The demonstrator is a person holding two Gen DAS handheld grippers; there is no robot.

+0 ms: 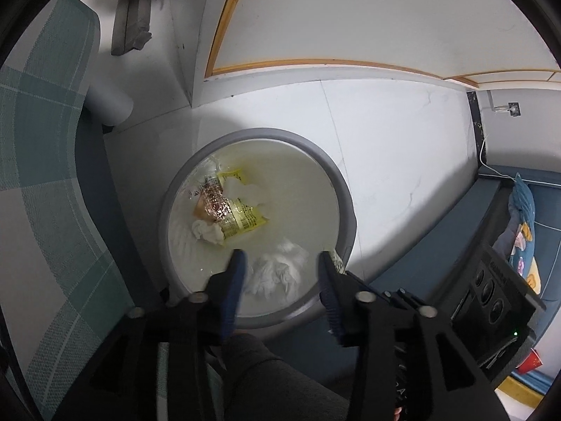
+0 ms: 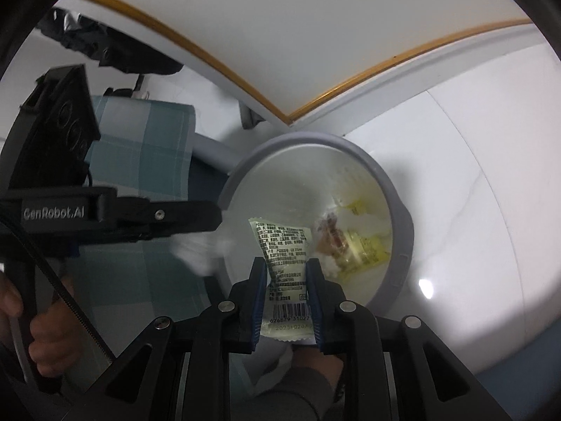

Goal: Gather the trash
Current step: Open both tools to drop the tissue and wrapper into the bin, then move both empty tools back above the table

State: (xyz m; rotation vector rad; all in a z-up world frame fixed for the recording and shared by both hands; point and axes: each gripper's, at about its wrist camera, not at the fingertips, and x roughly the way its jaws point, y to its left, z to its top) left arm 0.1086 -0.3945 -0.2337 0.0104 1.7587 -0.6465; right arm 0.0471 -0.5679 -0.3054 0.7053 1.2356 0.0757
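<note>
Left gripper (image 1: 280,263) spread wide above the near rim of the grey-rimmed bin (image 1: 347,196), nothing between the blue pads (image 1: 235,280). Crumpled white tissue (image 1: 277,272) showing in the gap between the fingers, apparently loose inside the bin and not pinched; whether it touches either pad cannot be told. Deeper in the bin, a yellow wrapper (image 1: 242,210) lying with a glittery clear wrapper (image 1: 212,200) across it and a second tissue wad (image 1: 208,233) just beside.

Right gripper (image 2: 284,266) drawn narrow, clamped on a clear printed packet (image 2: 282,242). Packet held upright between the blue pads (image 2: 259,294), barcode end low between the fingers, upper end sticking out past the fingertips over the open mouth of the bin (image 2: 399,231). Same yellow wrapper (image 2: 368,245) visible at the bottom of the bin, beyond the held packet.

Left gripper (image 2: 207,217) also seen from the right wrist view, reaching in from the left with its tip at the bin's rim; a blurred white tissue (image 2: 198,251) just under that tip. Checked green-and-white cloth (image 1: 42,161) to the left of the bin, white tiled floor (image 1: 385,147) around it.
</note>
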